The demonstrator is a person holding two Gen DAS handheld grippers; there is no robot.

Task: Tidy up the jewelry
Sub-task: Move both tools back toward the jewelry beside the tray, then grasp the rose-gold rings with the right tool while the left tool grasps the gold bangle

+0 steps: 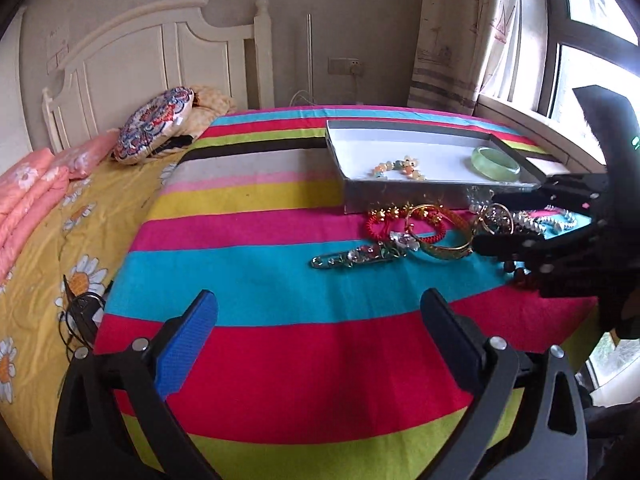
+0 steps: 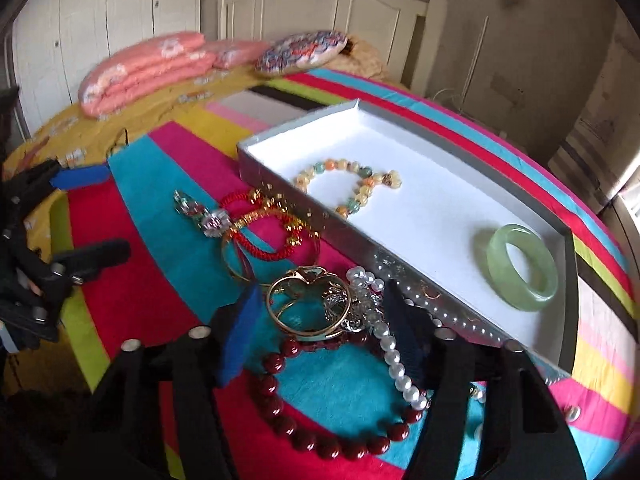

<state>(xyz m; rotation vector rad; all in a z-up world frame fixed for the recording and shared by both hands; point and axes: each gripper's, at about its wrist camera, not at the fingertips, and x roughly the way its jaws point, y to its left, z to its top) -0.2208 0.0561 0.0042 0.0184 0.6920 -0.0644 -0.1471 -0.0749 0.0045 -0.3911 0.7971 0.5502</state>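
Observation:
A shallow silver box with a white inside lies on the striped cloth. It holds a green jade bangle and a multicoloured bead bracelet. In front of the box lies a pile of jewelry: red cord bracelets, a gold bangle, a crystal brooch pin, a gold ring bangle, a pearl strand and dark red beads. My right gripper is open, its fingers on either side of the gold ring bangle and pearls. My left gripper is open and empty, above the cloth.
The striped cloth covers part of a bed with a yellow daisy sheet. A round patterned cushion, folded pink bedding and a white headboard are behind. A window is at the right.

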